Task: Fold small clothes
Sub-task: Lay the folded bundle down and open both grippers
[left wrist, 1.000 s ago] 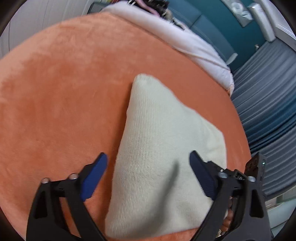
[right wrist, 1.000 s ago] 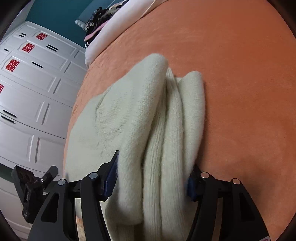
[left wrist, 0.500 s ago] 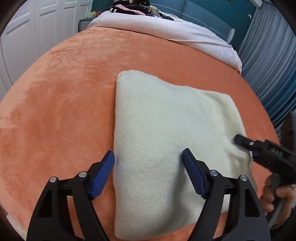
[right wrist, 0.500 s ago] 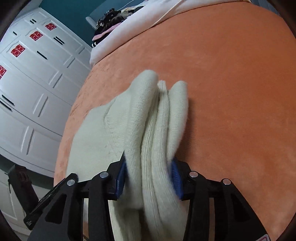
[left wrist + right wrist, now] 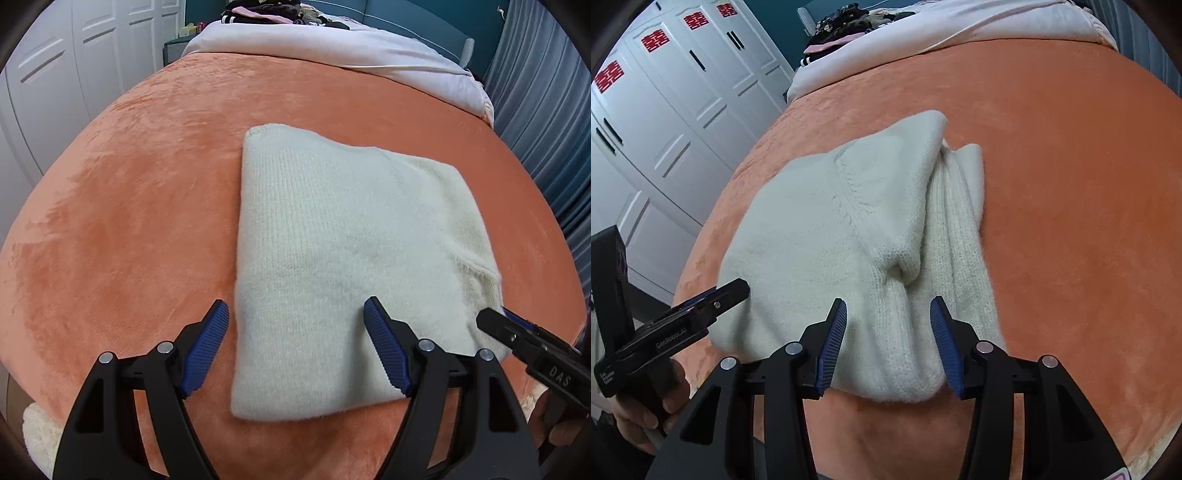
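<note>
A cream knitted sweater (image 5: 332, 258) lies folded into a rectangle on the orange blanket (image 5: 129, 221). My left gripper (image 5: 295, 332) is open above its near left edge and holds nothing. In the right wrist view the sweater (image 5: 831, 240) shows its stacked folded layers at the right side. My right gripper (image 5: 888, 332) is open, its blue pads either side of the sweater's near thick edge, not squeezing it. The right gripper (image 5: 517, 332) also shows at the sweater's right corner in the left wrist view, and the left gripper (image 5: 713, 299) shows at the left in the right wrist view.
A white sheet (image 5: 332, 48) with a pile of dark clothes (image 5: 266, 9) lies at the bed's far end. White wardrobe doors (image 5: 665, 110) stand on the left. Blue curtains (image 5: 546, 110) hang on the right. A cream fluffy item (image 5: 37, 435) sits at the near left edge.
My right gripper, shut on the sweater's folded edge half a second ago, has opened and let go. My left gripper has pulled back and stayed open. The sweater lies flatter.
</note>
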Action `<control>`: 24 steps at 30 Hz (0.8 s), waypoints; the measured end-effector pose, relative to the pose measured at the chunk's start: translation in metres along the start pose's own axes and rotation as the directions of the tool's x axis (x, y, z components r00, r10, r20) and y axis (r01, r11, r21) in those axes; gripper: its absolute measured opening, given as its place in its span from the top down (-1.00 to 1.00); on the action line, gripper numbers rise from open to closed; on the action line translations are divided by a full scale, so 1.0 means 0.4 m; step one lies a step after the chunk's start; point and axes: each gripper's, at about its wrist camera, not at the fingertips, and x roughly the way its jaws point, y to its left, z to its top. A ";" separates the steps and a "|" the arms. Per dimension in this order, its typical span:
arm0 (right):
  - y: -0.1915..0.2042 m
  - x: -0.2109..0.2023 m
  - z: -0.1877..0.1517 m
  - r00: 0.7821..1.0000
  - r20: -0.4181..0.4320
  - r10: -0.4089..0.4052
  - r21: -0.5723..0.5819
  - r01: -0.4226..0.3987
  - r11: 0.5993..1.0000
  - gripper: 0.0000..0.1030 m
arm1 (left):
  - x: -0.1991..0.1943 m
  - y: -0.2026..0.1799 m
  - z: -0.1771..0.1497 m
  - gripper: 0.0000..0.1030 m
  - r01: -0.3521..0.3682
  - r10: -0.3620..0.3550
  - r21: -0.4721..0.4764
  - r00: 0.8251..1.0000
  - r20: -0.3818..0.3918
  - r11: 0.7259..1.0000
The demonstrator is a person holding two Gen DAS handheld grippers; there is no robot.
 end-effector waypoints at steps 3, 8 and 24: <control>-0.010 -0.002 -0.003 1.000 -0.006 0.019 0.025 -0.019 0.999 0.08 | -0.022 0.013 -0.025 -0.45 0.003 -0.003 -0.011 1.000 -0.016 1.000; -0.021 -0.008 -0.024 0.996 -0.045 0.079 0.065 -0.076 0.995 0.06 | -0.060 0.041 -0.117 -0.53 0.017 -0.017 -0.002 0.999 -0.047 1.000; -0.088 0.048 -0.044 0.995 -0.083 0.058 0.097 -0.050 0.994 0.87 | 0.020 0.087 -0.140 0.19 -0.084 0.082 -0.019 0.990 -0.118 0.996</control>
